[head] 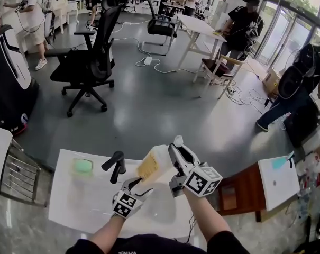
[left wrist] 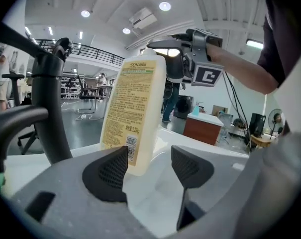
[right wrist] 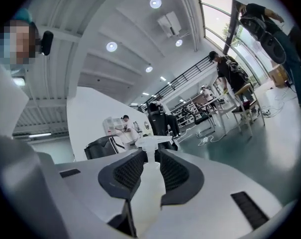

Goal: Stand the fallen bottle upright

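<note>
I had the right claw (right wrist: 151, 158) pinched on the thin neck of the bottle (head: 153, 165), just under its pump head (right wrist: 150, 142). The pads were closed onto the neck from both sides. The bottle leaned at a steep tilt over the white counter (head: 75, 205), top end high and base low. I could not tell whether the base touched the counter or hung just clear of it.

The left claw (left wrist: 149, 166) was spread, its pads standing apart near the bottle's lower end and pressing on nothing.

I judged the bottle to be a plastic pump bottle, mostly full of pale liquid, so fairly heavy with the weight sitting low. The neck looked stiff and narrow, a sound place to pinch. A hold that high, though, would let the body swing or twist under it. The walls and the yellow label (left wrist: 128, 103) looked smooth, probably slippery, and the flat sides might give a little under a squeeze. If I needed a second hold, I reckoned the lower body across its narrow faces was the spot, gripped gently.
</note>
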### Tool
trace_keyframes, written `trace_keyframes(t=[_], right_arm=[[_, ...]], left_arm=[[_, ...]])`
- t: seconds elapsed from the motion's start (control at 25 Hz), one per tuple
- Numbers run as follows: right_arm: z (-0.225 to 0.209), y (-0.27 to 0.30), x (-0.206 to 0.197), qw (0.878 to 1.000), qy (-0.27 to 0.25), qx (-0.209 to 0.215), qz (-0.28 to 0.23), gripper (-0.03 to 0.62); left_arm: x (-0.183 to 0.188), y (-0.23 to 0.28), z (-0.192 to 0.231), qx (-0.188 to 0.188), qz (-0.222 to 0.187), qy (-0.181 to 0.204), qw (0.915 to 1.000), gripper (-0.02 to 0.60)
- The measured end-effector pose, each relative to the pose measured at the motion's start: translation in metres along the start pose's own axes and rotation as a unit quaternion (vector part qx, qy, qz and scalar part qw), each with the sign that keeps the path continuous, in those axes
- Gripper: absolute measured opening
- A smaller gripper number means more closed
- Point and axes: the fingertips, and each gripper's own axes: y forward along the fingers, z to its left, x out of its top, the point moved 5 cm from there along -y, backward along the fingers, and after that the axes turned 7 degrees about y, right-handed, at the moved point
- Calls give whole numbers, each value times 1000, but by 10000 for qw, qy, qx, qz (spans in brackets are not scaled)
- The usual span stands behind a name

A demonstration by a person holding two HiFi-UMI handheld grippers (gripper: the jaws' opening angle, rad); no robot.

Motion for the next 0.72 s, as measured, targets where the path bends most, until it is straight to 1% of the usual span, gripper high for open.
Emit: trace_keyframes(t=[0.12,0.24,0.32,0.48,0.6,0.72], right_arm=[[14,10,-5,9986,-377,316,211,104],[29,20,-12,9946,-696,659,409,106],[37,23,-15,9896,-951,935,544,107],[48,26,-19,9750,-1471,1510,704,106],[48,22,-20,9687,-1563,1795,700,107],[44,18,-20,9705,-1464,1800,648,112]], left_arm=[[-3,4,-2,-1,15,-175,9998,279],[-5,9,-6,-84,19,-348,9994,279],[-4,15,-10,-168,17,-420,9990,279],[-1,22,-14,-331,-24,-508,9982,279],[-2,26,-15,-366,-108,-599,9975,281],[-1,27,-15,-390,-125,-685,9968,281]])
